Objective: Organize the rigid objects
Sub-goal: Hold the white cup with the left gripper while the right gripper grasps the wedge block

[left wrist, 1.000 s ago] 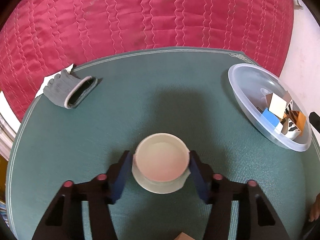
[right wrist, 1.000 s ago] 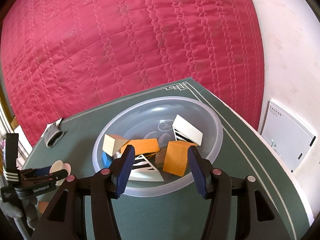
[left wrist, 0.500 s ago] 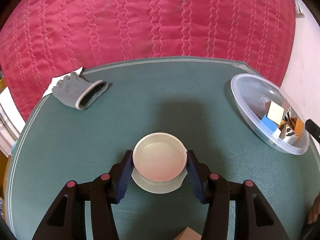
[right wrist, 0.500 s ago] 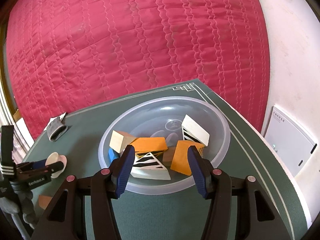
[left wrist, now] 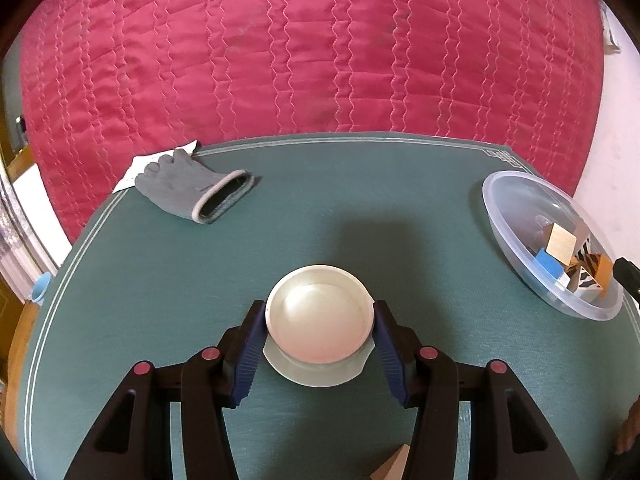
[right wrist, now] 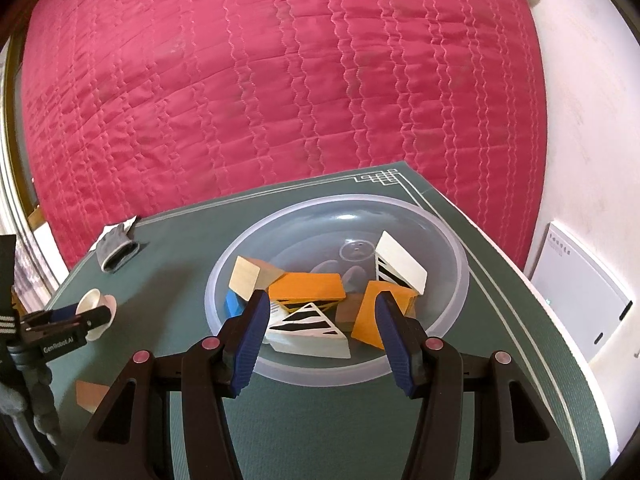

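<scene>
Blocks (right wrist: 306,320) sit heaped in one clear bowl (right wrist: 448,312) at the bench's (left wrist: 160,280) right end, about six as far as I can count. Directly ahead of them hovers the right gripper (right wrist: 320,320), jaws spread and pinching nothing. Well to the bowl's left, the left gripper (left wrist: 320,328) clamps one cream cup (left wrist: 320,320) across its rim, so that cup must travel rightward. One loose block (right wrist: 90,394) lies near the left gripper; one grey glove (left wrist: 192,192) rests at the far side.
</scene>
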